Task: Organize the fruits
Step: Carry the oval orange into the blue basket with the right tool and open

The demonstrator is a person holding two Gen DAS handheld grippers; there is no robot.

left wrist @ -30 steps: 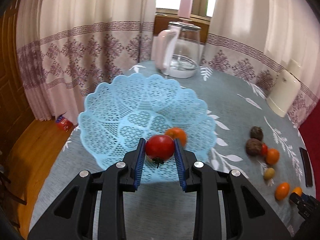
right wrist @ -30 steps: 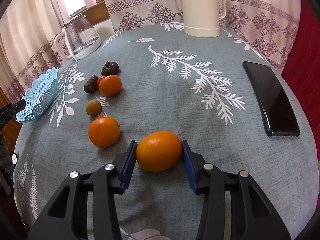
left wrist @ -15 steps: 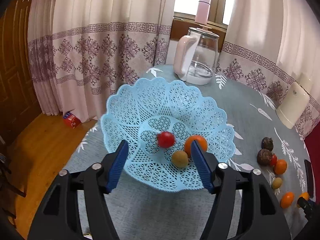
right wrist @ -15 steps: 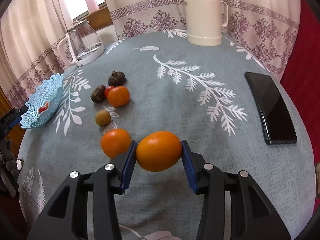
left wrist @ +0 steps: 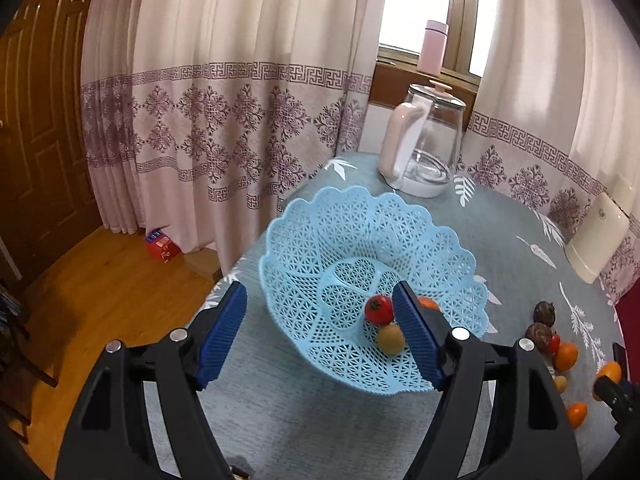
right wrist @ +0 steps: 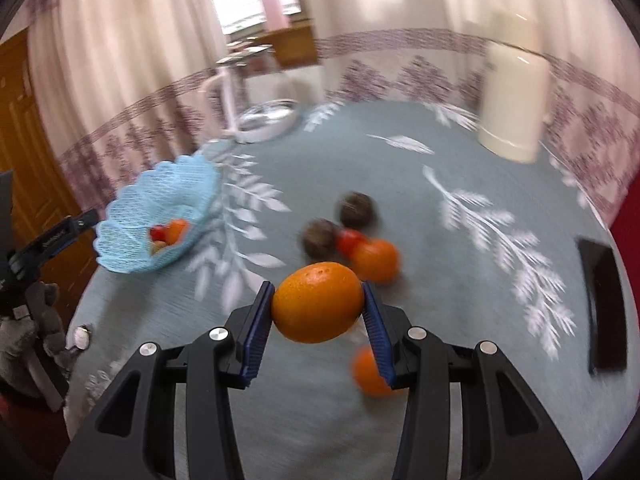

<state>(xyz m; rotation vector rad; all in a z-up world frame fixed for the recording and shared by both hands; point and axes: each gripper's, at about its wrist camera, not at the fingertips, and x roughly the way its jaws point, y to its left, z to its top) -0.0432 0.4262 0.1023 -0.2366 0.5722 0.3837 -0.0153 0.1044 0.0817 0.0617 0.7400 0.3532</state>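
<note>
The blue lattice basket (left wrist: 320, 240) sits near the table's left edge and holds a red tomato (left wrist: 378, 309), a brownish-yellow fruit (left wrist: 391, 338) and an orange partly hidden behind my finger. My left gripper (left wrist: 320, 336) hangs open and empty just in front of the basket. In the right wrist view, my right gripper (right wrist: 318, 314) is shut on a large orange (right wrist: 318, 307), lifted above the cloth. Below it lie two oranges (right wrist: 376, 260) (right wrist: 368, 372), a small red fruit (right wrist: 347, 240) and two dark brown fruits (right wrist: 320, 236). The basket (right wrist: 160, 208) is off to the left.
A glass kettle with a pink handle (left wrist: 424, 148) stands behind the basket, a cream jug (right wrist: 514, 96) at the back right, and a black phone (right wrist: 606, 304) near the right edge. Loose fruits (left wrist: 566, 356) lie right of the basket. The table drops to a wooden floor (left wrist: 100, 288) on the left.
My left gripper let the tomato go into the basket, opened wide and drew back. My right gripper lifted the large orange and swung left toward the basket.
</note>
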